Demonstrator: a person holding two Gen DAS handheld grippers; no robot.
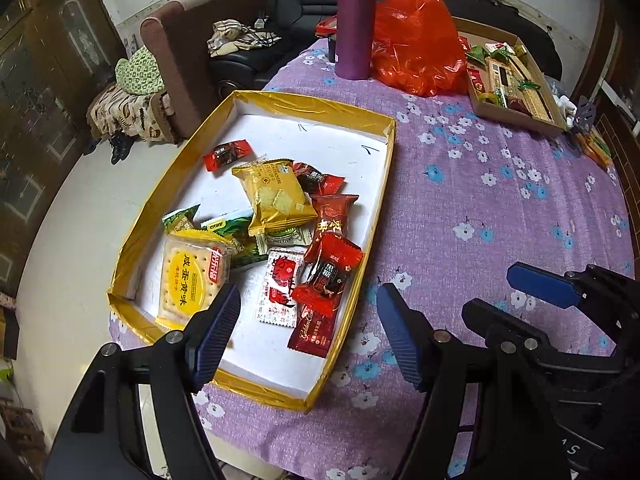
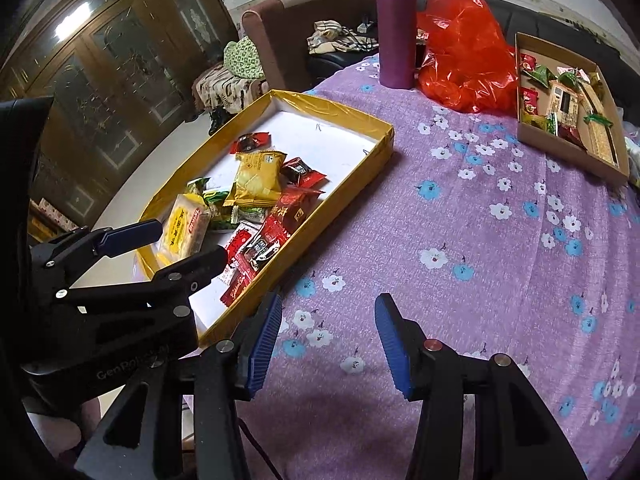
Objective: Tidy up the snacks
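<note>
Hovering: both grippers are held over the table (image 1: 480,208), nothing between their fingers.
Left gripper (image 1: 308,336): fingers are spread wide and empty; the left finger (image 1: 218,332) is seen over the near end of the gold tray (image 1: 256,98), the right one over the cloth just beside the tray's rim.
Right gripper (image 2: 328,344): fingers are spread and empty, over bare flowered cloth just right of the tray's near corner.
Gold tray: it is laid on the left part of the table, white inside; its far end is bare.
Snacks (image 1: 276,232): a loose pile is gathered in the tray's near half, with a yellow cracker pack (image 1: 188,280), a gold pack (image 1: 276,194), green packets and red candies (image 1: 332,272) overlapping.
Brown box (image 2: 612,162): it is set at the far right, well apart from the tray, with more snacks inside.
Bottle (image 1: 356,20): a purple one is stood upright at the far edge, touching a red bag (image 1: 416,44).
</note>
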